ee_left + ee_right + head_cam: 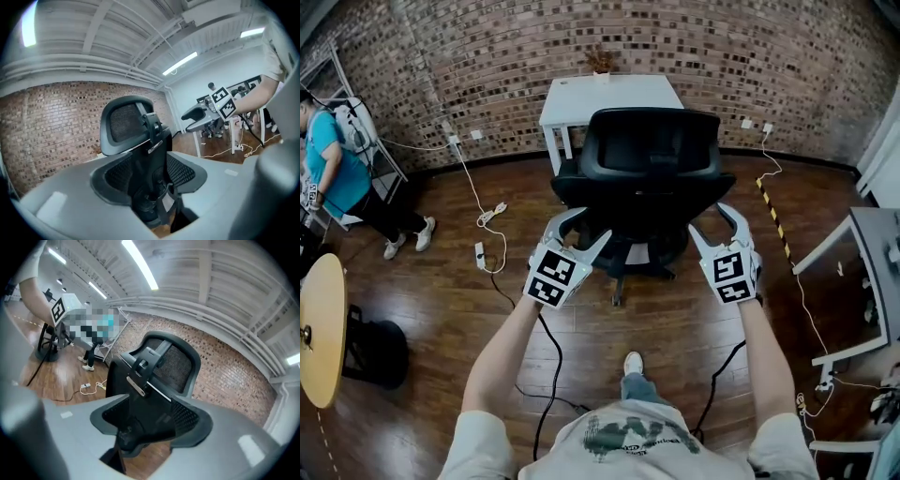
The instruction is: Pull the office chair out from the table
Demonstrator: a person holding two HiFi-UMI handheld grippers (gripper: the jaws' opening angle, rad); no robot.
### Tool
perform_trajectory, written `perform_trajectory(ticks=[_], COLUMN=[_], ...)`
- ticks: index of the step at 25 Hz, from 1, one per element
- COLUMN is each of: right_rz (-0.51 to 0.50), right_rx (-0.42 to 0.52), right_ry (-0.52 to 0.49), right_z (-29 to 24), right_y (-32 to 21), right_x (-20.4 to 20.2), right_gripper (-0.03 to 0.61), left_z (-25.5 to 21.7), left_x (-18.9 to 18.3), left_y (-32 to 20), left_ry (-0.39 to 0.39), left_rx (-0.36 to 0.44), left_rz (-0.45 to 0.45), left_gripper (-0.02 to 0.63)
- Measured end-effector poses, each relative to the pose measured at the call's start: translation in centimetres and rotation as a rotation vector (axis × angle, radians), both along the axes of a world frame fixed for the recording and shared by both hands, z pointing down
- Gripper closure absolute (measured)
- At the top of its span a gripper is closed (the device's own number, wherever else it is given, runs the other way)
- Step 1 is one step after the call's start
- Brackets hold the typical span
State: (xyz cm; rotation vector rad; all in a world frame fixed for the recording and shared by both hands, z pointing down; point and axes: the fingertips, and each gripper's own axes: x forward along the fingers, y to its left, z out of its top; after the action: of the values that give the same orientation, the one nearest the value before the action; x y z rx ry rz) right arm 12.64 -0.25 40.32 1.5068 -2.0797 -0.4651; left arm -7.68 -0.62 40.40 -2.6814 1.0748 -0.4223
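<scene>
Beside white table (623, 96) edge, office chair (652, 155), open wood floor (675, 323) behind

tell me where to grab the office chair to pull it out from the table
Probably the backrest, by its two side edges, from behind: the office chair has its back to the person, the white table beyond it. The left gripper and right gripper are open, one at each side.

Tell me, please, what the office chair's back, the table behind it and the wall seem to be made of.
Office chair back: black mesh in a matte, plastic-looking frame; the weave shows in the gripper views.
Table: smooth white top, probably painted or laminated board; cannot tell which.
Wall: rough red-brown brick with visible mortar joints.
</scene>
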Motion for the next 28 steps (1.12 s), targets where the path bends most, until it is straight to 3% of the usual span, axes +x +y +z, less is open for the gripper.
perform_trajectory(ticks=[9, 15, 19, 28], right_rz=[-0.018, -0.024, -0.027, -0.054], right_rx=[0.070, 0.097, 0.109, 0.115], right_ry=[-0.261, -0.440, -0.487, -0.557], right_z=[-1.9, -3.2, -3.5, -4.5], right_y=[10.2, 15.7, 19.3, 23.5], right_x=[-6.9, -10.7, -11.9, -12.3], right_gripper=[0.423, 0.497, 0.573, 0.578], left_z=[-2.7, -4.3, -4.0, -3.4], left_x=[1.6, 1.1, 0.8, 2.2], left_y=[10.8, 15.8, 19.0, 23.3], left_ry=[0.255, 0.351, 0.393, 0.446], left_rx=[-0.028, -0.045, -0.080, -0.114], left_rz=[0.016, 0.019, -0.001, 0.011], left_gripper=[0.524, 0.597, 0.597, 0.597])
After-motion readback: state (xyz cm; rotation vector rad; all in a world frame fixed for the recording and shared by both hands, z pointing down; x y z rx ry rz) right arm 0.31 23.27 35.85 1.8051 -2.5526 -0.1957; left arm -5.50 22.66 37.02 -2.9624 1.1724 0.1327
